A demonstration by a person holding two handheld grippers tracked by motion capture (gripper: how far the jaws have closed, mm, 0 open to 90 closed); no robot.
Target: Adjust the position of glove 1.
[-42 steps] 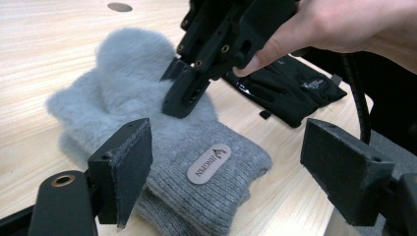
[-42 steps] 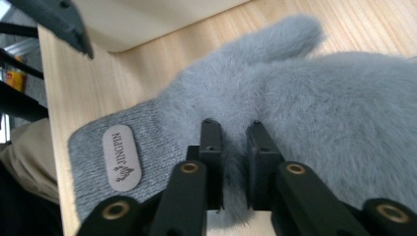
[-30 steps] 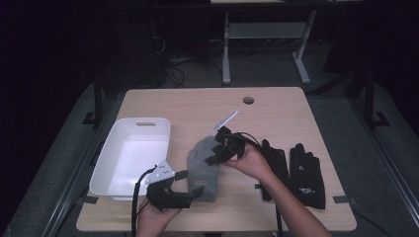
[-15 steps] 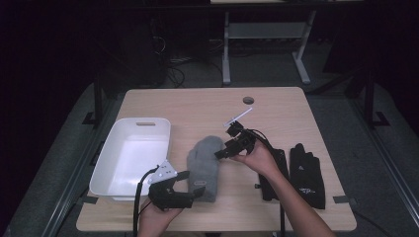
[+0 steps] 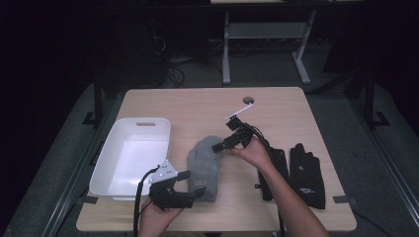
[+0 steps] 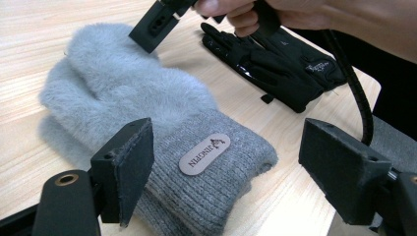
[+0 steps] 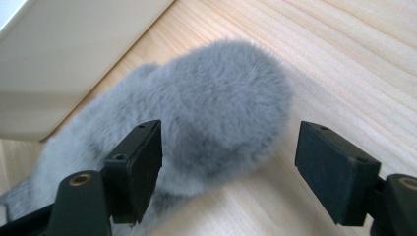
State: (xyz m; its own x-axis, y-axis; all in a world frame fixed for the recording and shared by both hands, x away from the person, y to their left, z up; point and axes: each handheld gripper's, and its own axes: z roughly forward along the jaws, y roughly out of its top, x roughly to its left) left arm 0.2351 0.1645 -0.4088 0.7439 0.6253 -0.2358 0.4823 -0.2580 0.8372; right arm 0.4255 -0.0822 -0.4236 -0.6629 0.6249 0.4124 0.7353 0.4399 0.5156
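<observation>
Just ahead of the left gripper [image 5: 190, 188], whose jaws are spread, the grey mittens [image 5: 205, 160] are laid flat, not yet gripped. Over their tip the right gripper [image 5: 222, 145] has just been opened, nothing held. The tray [image 5: 123, 148] beside is unfilled; black gloves [image 5: 306, 170] remain.

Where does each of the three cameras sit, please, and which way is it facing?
High view: fixed above the near table edge, facing forward and down; both forearms, left gripper and right gripper show.
Left gripper view: rides the left gripper, facing across the grey mitten toward the black gloves; its own open jaws show.
Right gripper view: rides the right gripper, facing down at the mitten's fluffy tip beside the white bin; open jaws show.
Shared: all three show the mitten.
</observation>
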